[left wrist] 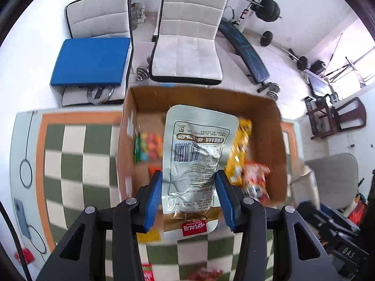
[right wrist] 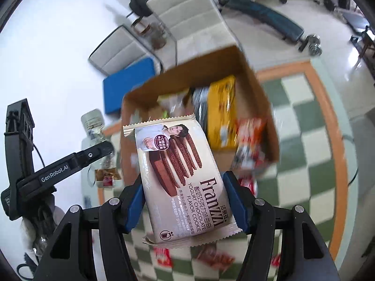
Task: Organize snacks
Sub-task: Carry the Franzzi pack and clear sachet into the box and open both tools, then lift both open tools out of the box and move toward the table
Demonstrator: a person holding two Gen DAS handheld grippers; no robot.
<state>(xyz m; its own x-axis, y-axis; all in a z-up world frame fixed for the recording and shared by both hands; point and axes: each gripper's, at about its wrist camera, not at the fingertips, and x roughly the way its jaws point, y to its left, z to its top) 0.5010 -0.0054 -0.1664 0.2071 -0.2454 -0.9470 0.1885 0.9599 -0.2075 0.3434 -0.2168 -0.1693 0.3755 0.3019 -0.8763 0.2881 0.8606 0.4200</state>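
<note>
The left gripper point(left wrist: 188, 197) is clamped on a silver pouch point(left wrist: 199, 154) above the cardboard box point(left wrist: 204, 96), and the right gripper point(right wrist: 185, 202) is clamped on a cookie pack point(right wrist: 178, 175). The box, at 12 o'clock from both grippers, already contains several snacks. A few red packets point(right wrist: 216, 257) remain on the checkered table, at 6 o'clock

SITE: home room with gym corner | EVIDENCE: barbell rack point(left wrist: 262, 2); sit-up bench point(left wrist: 243, 51); padded chairs point(left wrist: 187, 35); checkered tablecloth point(left wrist: 77, 159)
</note>
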